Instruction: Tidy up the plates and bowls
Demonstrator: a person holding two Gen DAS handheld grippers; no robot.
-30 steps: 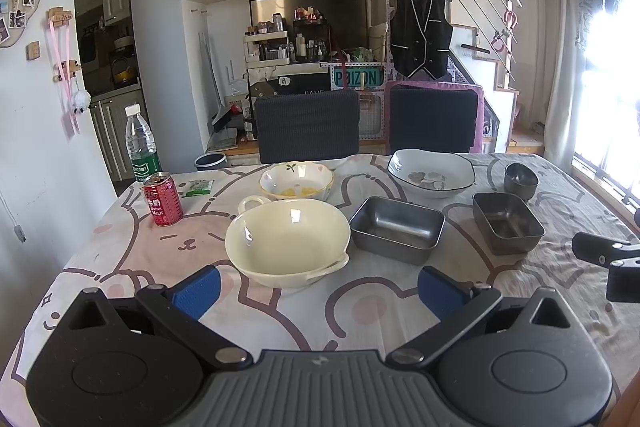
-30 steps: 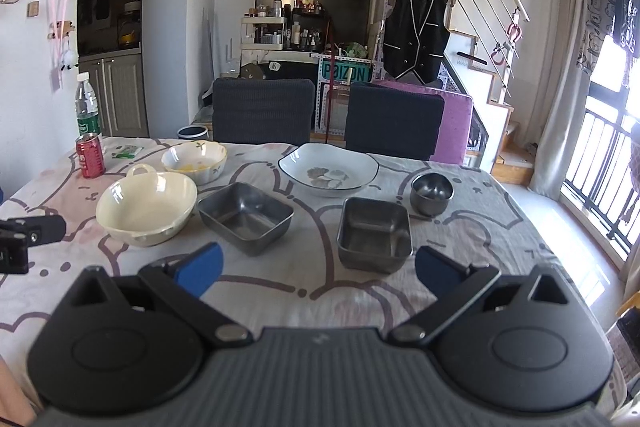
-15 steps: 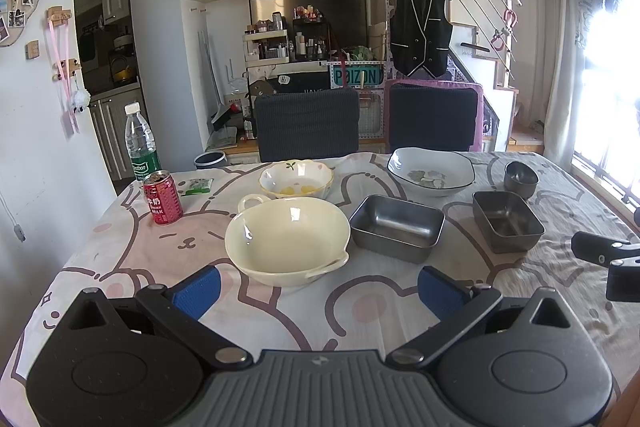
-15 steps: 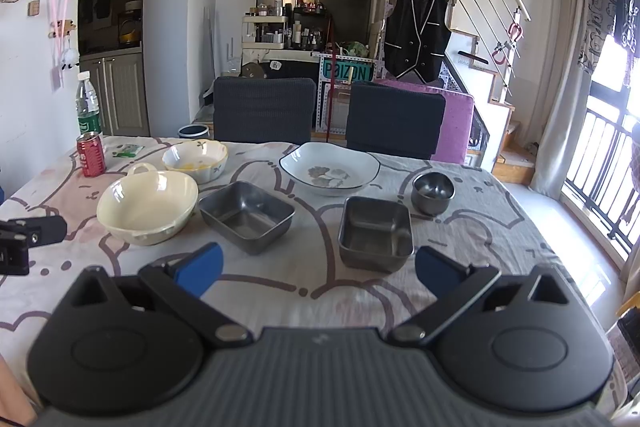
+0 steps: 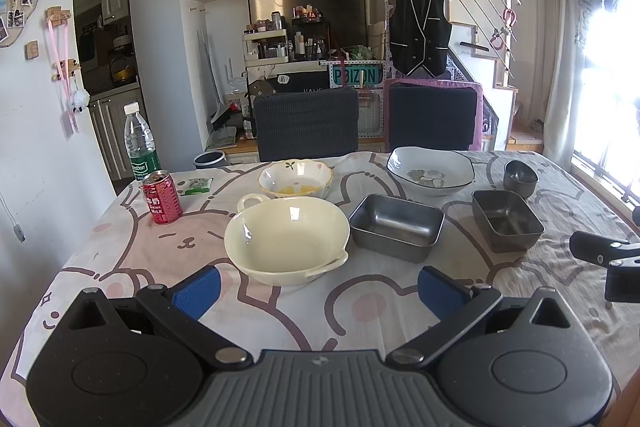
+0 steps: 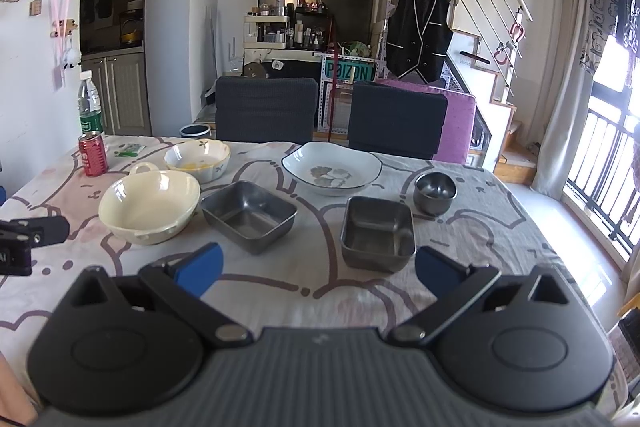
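A cream handled bowl (image 5: 286, 237) (image 6: 150, 205) sits just beyond my left gripper (image 5: 318, 287), which is open and holds nothing. Behind it stands a small scalloped bowl (image 5: 296, 179) (image 6: 198, 159). Two steel rectangular pans lie side by side, one (image 5: 396, 227) (image 6: 248, 213) in the middle and one (image 5: 506, 219) (image 6: 378, 233) to its right. A white flowered plate (image 5: 430, 171) (image 6: 332, 173) and a small steel cup (image 5: 520, 178) (image 6: 435, 191) rest farther back. My right gripper (image 6: 318, 271) is open over the cloth, in front of the right pan.
A red drink can (image 5: 162, 197) (image 6: 93, 154), a water bottle (image 5: 140, 143) (image 6: 89, 109) and a green packet (image 5: 195, 185) stand at the far left of the table (image 5: 372, 303). Two dark chairs (image 5: 307, 123) (image 5: 432, 119) face the table's far edge. A window is at the right.
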